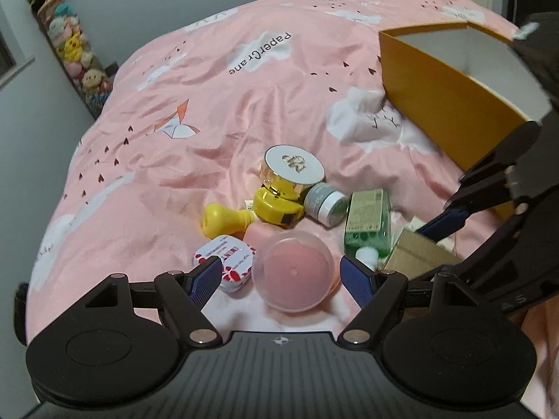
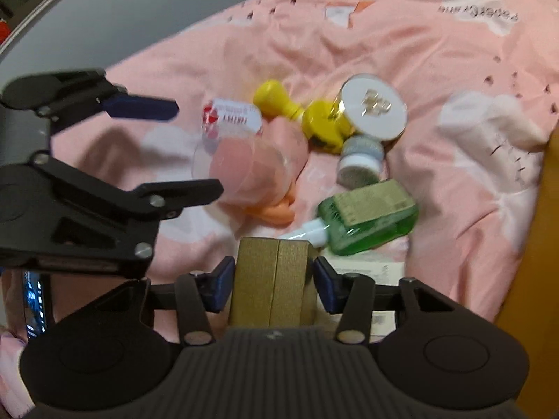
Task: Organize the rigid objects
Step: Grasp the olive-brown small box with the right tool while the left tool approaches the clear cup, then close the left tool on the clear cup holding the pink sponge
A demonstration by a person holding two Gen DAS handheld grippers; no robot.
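Note:
A pile of small objects lies on the pink bedspread (image 1: 209,104). My left gripper (image 1: 283,276) is open, its jaws on either side of a clear round capsule with a pink inside (image 1: 293,272), not touching it. My right gripper (image 2: 272,286) has its jaws around a gold cardboard box (image 2: 272,279), with a small gap at the right pad; it also shows in the left wrist view (image 1: 415,255). Nearby lie a green bottle (image 2: 370,220), a white-lidded gold jar (image 1: 293,167), a yellow toy (image 1: 251,213), a grey jar (image 1: 325,204) and a red-and-white tin (image 1: 227,262).
An open orange box (image 1: 450,104) with a white inside stands at the right on the bed. Plush toys (image 1: 70,42) line the wall at far left. A white flat carton (image 2: 370,272) lies under the gold box. The bed's far part is bare bedspread.

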